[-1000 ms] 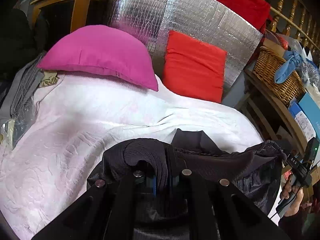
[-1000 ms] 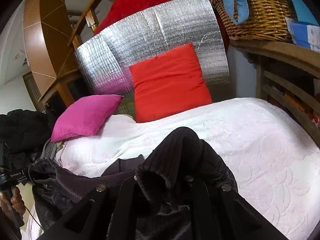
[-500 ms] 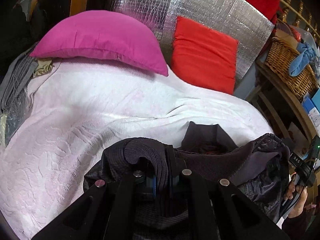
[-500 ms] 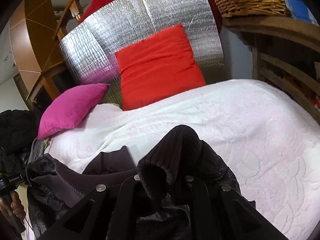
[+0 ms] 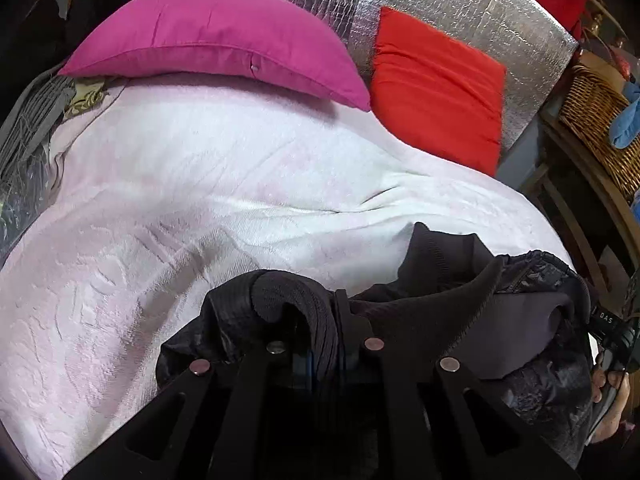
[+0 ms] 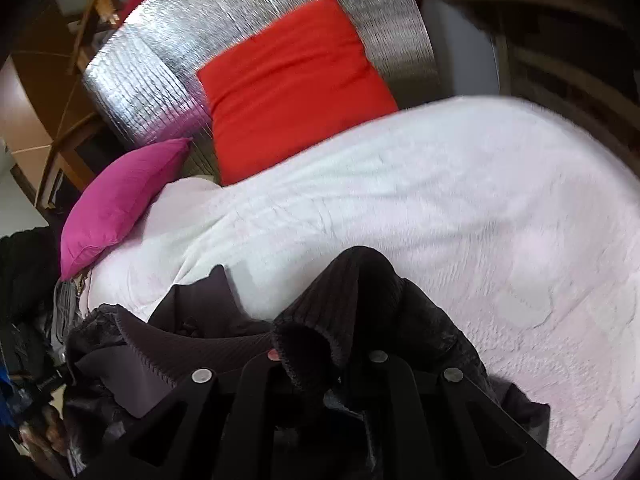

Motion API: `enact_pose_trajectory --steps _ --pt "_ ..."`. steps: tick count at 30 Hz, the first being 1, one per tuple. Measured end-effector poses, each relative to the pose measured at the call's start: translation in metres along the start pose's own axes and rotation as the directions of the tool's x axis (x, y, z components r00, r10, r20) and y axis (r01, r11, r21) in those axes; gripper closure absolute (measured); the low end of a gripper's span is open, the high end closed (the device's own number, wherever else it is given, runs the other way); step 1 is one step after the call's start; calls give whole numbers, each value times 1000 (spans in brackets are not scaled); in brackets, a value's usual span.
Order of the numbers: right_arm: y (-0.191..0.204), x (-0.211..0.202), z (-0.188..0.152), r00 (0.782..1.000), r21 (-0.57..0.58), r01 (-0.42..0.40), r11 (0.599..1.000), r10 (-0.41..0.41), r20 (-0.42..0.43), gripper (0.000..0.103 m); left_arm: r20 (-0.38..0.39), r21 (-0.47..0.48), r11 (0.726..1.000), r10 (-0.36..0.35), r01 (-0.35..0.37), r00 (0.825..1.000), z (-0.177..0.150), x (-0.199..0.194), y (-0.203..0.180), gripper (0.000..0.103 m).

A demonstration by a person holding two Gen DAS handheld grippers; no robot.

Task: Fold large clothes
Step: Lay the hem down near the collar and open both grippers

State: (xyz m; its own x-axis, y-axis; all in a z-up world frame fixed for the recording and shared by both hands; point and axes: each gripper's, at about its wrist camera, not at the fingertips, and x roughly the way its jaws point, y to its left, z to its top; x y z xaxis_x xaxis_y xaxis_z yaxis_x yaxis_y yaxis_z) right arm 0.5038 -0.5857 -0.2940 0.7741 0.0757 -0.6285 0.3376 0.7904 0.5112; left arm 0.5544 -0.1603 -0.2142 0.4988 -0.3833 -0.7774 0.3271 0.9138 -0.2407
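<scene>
A dark purple-black jacket point(image 5: 500, 320) with ribbed cuffs hangs between my two grippers above the near edge of a bed covered in a pale pink blanket point(image 5: 180, 200). My left gripper point(image 5: 324, 344) is shut on a ribbed cuff of the jacket. My right gripper point(image 6: 324, 356) is shut on the other ribbed cuff point(image 6: 352, 292); the jacket body point(image 6: 168, 344) sags to its left. The other gripper and the hand holding it show at the right edge of the left wrist view point(image 5: 612, 344). The fingertips are hidden by cloth.
A magenta pillow point(image 5: 216, 36) and a red cushion point(image 5: 436, 84) lean against a silver foil panel point(image 5: 460, 4) at the head of the bed. A wicker basket point(image 5: 596, 120) sits on a wooden shelf on the right. Grey cloth point(image 5: 24, 128) lies at the bed's left side.
Both grippers have moved forward over the bed and tilted down, carrying the jacket with them. The pillows now sit higher in both views.
</scene>
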Motion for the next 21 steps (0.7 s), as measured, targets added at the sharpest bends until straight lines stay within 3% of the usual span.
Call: enact_pose_trajectory --steps 9,11,14,15,17,19,21 --pt "-7 7 1 998 65 -31 997 35 -54 88 -6 -21 999 29 -29 1000 -4 14 -1 90" --pt "-9 4 1 996 84 -65 994 69 -54 82 -13 -19 1000 14 -14 1000 -4 11 -2 90" --pt "-14 -5 2 985 128 -162 978 168 -37 50 -17 -19 1000 -2 1 1000 -5 3 -4 86" --pt "-14 -12 2 980 133 -194 972 197 -9 30 -16 -18 1000 -5 4 1000 -6 0 -5 81" --pt "-13 -31 1 976 124 -215 969 209 60 27 -4 -12 1000 -2 2 1000 -9 -13 -9 64" --pt "-10 -46 2 974 109 -219 970 210 85 27 19 -4 1000 -18 18 1000 -12 -26 -12 29" --pt "-9 -65 2 970 99 -228 969 217 107 27 89 18 1000 5 -6 996 -18 -50 -18 19"
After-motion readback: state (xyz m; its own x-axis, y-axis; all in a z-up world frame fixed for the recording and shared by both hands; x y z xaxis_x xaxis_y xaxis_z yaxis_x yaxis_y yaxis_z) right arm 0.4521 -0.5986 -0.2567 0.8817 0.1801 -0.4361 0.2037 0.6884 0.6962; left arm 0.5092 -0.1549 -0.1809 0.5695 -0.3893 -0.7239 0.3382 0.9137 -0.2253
